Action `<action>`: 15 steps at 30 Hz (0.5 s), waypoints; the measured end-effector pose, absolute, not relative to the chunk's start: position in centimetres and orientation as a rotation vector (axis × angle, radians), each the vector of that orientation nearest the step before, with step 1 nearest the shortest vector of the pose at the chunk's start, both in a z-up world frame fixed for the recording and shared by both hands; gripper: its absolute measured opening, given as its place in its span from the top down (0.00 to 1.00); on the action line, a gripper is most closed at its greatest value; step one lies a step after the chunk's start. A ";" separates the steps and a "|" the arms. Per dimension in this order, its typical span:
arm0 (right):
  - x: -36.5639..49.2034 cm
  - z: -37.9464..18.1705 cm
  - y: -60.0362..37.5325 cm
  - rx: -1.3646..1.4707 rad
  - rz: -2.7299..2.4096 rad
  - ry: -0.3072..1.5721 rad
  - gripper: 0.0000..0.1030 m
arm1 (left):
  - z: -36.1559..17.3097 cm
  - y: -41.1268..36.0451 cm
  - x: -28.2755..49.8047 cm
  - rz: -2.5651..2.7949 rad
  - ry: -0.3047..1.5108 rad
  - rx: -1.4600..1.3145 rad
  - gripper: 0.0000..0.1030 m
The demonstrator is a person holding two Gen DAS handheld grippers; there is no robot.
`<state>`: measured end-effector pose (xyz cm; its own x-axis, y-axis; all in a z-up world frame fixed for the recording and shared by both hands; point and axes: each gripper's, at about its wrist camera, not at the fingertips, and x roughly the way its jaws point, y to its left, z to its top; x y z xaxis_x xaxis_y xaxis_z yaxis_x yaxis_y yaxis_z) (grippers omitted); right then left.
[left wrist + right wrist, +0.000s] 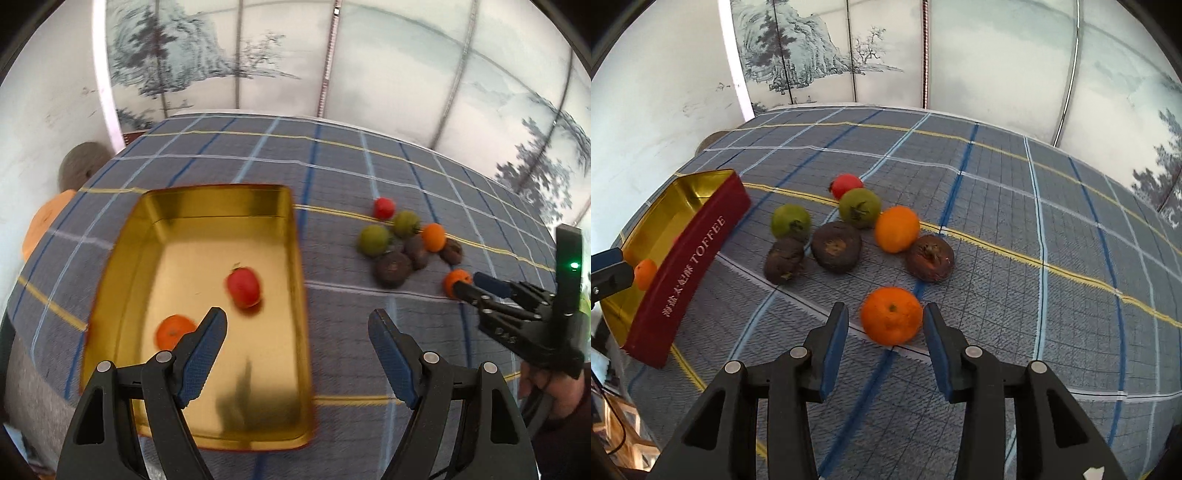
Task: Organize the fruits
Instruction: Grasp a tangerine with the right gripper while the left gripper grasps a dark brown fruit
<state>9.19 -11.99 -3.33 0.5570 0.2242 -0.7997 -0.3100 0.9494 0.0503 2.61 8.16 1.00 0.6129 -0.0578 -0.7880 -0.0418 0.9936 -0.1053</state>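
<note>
My right gripper (885, 306) stands open around an orange (891, 315) on the checked cloth, with small gaps between the blue pads and the fruit. Behind it lies a cluster: another orange (897, 229), two green fruits (790, 220), a red fruit (846, 184) and three dark brown fruits (836, 245). My left gripper (298, 314) is open and empty, hovering over the near right edge of the gold tin (299, 258). The tin holds a red fruit (243, 287) and an orange (171, 332). In the left wrist view the right gripper (468, 281) touches down beside the lone orange (452, 282).
The tin's red outer wall (690, 269) reads TOFFEE. The blue checked tablecloth (997, 206) covers a round table against a painted screen (849, 48). A hand (546, 384) holds the right gripper. An orange cushion (44, 221) and a grey round object (81, 166) sit beyond the table's left edge.
</note>
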 end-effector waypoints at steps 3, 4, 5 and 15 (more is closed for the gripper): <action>9.8 -4.1 -12.0 -0.083 0.320 0.940 0.61 | 0.9 6.7 3.6 -0.035 0.911 -0.103 0.23; 9.9 -4.3 -11.9 -0.085 0.318 0.939 0.61 | 0.9 6.1 4.1 -0.037 0.910 -0.095 0.23; 10.0 -4.5 -11.9 -0.088 0.319 0.940 0.61 | 0.8 5.7 4.4 -0.039 0.915 -0.090 0.23; 9.3 -5.3 -12.1 -0.116 0.325 0.897 0.67 | -0.3 1.8 7.1 -0.105 0.944 -0.060 0.23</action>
<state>9.34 -12.13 -5.32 0.5788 0.2292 -0.7826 -0.3251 0.9450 0.0363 7.12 1.80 -0.27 0.5817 -0.1165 -0.8050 0.0639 0.9932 -0.0976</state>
